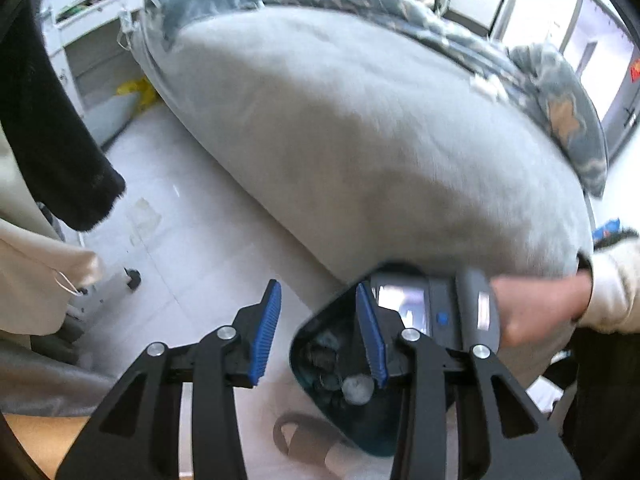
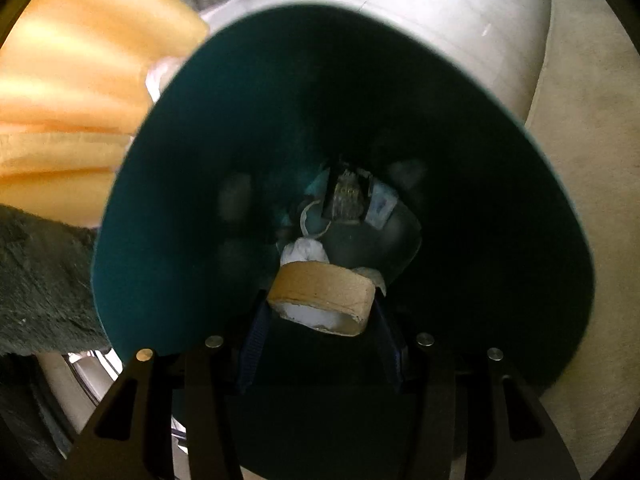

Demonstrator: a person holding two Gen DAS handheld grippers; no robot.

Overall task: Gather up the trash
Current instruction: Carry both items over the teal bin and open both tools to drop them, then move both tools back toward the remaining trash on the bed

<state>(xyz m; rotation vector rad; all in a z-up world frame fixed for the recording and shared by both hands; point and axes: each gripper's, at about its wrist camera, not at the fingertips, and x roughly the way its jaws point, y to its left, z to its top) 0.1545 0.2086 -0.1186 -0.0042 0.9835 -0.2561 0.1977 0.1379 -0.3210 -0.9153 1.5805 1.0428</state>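
A dark teal trash bin [image 1: 320,344] stands on the floor beside the bed; several pieces of trash lie in it. In the right wrist view I look down into the bin [image 2: 168,200]. My right gripper [image 2: 320,328] reaches into it, shut on a cardboard tape roll [image 2: 320,298] held between its blue pads [image 2: 252,344]. Crumpled white paper [image 2: 302,250] and a clear wrapper [image 2: 360,240] lie at the bottom. My left gripper [image 1: 320,332] is open and empty, above the floor and the bin's rim. The right gripper's body [image 1: 440,312] and the hand holding it show over the bin.
A bed with a grey sheet [image 1: 360,140] and a blue-grey duvet [image 1: 400,4] fills the middle. A cardboard roll [image 1: 304,440] lies on the floor by the bin. A white desk [image 1: 92,40] stands at the far left. An orange curtain [image 2: 72,100] hangs left.
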